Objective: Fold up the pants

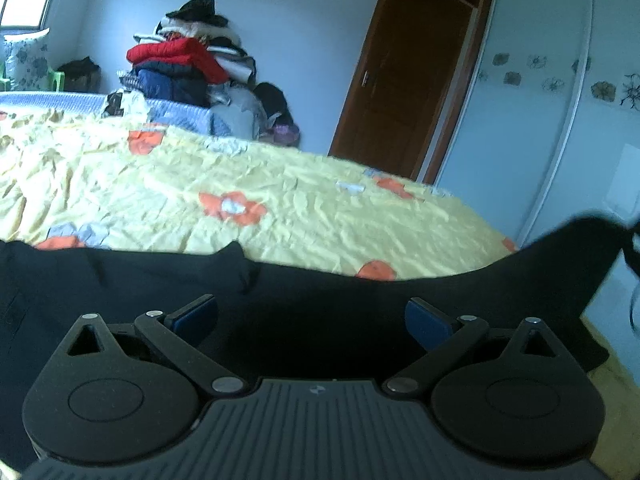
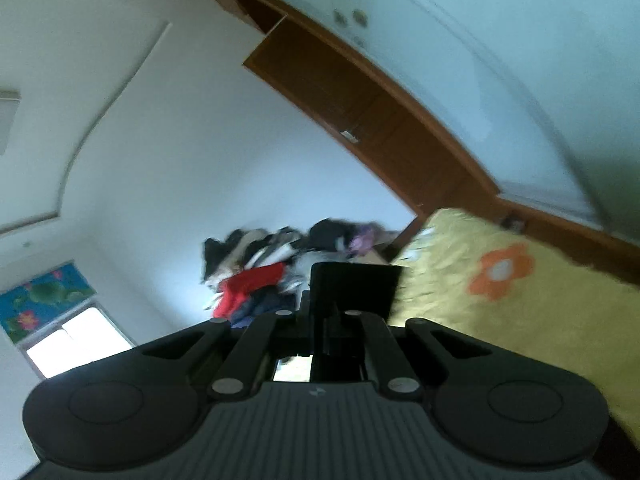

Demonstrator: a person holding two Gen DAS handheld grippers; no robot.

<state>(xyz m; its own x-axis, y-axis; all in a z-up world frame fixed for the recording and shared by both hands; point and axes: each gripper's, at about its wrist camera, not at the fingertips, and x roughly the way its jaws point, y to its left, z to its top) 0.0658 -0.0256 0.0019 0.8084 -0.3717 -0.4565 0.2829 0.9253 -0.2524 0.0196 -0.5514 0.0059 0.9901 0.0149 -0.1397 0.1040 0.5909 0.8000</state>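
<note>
The black pants (image 1: 320,292) lie across the near side of the bed in the left wrist view. Their right end (image 1: 580,240) is lifted off the sheet toward the frame's right edge. My left gripper (image 1: 312,318) hovers just over the pants, open, its blue pads (image 1: 196,316) wide apart and pressing on nothing. In the right wrist view, which is tilted and blurred, my right gripper (image 2: 340,312) is shut on a fold of the black pants (image 2: 354,284), held up in the air beside the bed.
The bed has a yellow sheet with orange flowers (image 1: 280,200). A tall pile of clothes (image 1: 192,68) sits at its far side. A brown wooden door (image 1: 400,80) and a white wardrobe with flower decals (image 1: 560,100) stand to the right.
</note>
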